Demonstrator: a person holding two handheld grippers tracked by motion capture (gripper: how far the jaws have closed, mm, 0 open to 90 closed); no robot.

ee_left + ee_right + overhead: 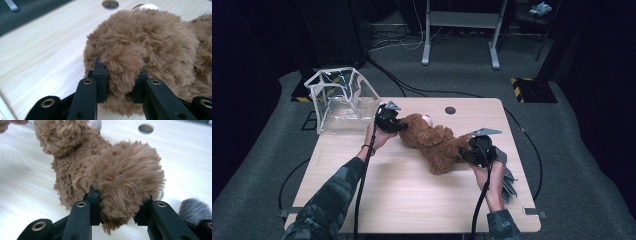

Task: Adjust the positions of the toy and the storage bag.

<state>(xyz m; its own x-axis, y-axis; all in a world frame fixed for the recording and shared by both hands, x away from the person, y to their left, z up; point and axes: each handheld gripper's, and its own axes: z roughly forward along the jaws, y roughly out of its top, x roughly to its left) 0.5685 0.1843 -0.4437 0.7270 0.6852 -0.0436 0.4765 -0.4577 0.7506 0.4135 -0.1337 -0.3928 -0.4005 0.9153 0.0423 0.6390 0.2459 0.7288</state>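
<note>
A brown plush teddy bear (435,140) lies stretched across the middle of the wooden table (362,200). My left gripper (396,124) grips its head end: in the left gripper view the jaws pinch a tuft of the bear's fur (122,67), likely an ear. My right gripper (468,151) is shut on the opposite end of the bear, where the right gripper view shows a fluffy limb (122,185) squeezed between the two jaws. A white patch (427,119) shows on the bear's far side.
A clear plastic bag (343,99) with white trim stands at the table's far left corner. A grey furry item (507,170) lies under my right hand near the right edge. A round cable hole (450,110) sits near the far edge.
</note>
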